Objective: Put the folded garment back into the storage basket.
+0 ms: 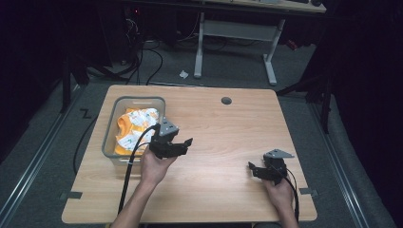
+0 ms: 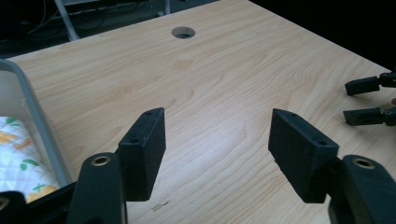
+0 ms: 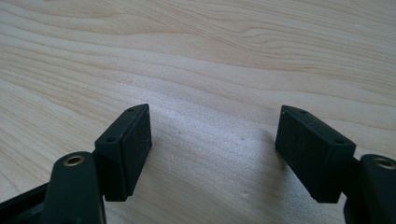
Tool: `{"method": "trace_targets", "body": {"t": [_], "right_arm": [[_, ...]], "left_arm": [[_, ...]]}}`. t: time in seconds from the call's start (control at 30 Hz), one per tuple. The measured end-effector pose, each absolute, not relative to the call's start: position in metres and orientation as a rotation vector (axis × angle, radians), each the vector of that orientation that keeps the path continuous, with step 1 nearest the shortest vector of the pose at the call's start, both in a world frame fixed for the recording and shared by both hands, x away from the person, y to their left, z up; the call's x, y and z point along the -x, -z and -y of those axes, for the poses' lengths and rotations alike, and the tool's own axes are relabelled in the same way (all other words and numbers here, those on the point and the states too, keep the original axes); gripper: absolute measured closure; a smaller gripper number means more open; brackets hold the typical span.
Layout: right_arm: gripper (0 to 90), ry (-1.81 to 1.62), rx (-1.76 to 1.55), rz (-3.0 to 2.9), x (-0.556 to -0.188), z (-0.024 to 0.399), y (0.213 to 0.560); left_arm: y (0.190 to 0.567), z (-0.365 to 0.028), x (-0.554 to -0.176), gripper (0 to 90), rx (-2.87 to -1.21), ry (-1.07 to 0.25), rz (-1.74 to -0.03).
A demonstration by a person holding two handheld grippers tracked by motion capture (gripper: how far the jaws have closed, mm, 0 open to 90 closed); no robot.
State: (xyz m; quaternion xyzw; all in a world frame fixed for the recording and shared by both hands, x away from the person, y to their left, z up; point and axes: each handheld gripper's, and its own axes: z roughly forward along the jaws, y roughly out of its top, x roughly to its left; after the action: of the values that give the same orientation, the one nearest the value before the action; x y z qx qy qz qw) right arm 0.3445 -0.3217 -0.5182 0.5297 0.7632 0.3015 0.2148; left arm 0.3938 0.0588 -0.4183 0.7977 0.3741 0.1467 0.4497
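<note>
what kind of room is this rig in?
Probably a lab or workshop, not a home. A bare wooden table stands on grey carpet among loose cables, with a second desk behind and dark surroundings. On the table sits a clear bin of patterned cloth.

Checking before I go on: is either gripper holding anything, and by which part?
Nothing held. The left gripper and right gripper are both open over bare table.
</note>
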Motion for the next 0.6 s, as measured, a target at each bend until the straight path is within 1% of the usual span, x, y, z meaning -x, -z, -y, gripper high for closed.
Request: {"method": "trace_targets", "body": {"t": [0.37,0.6], "right_arm": [[27.2,-0.836,-1.469,-2.116,-0.344,0.322,0.518],[27.2,-0.836,-1.469,-2.116,-0.344,0.322,0.518]], "left_arm": [[0.429,-0.048,-0.392,37.2,-1.984,-0.319,-0.918],[0.442,-0.041,-0.389,37.3,-2.004,-0.274,-0.928]]}}
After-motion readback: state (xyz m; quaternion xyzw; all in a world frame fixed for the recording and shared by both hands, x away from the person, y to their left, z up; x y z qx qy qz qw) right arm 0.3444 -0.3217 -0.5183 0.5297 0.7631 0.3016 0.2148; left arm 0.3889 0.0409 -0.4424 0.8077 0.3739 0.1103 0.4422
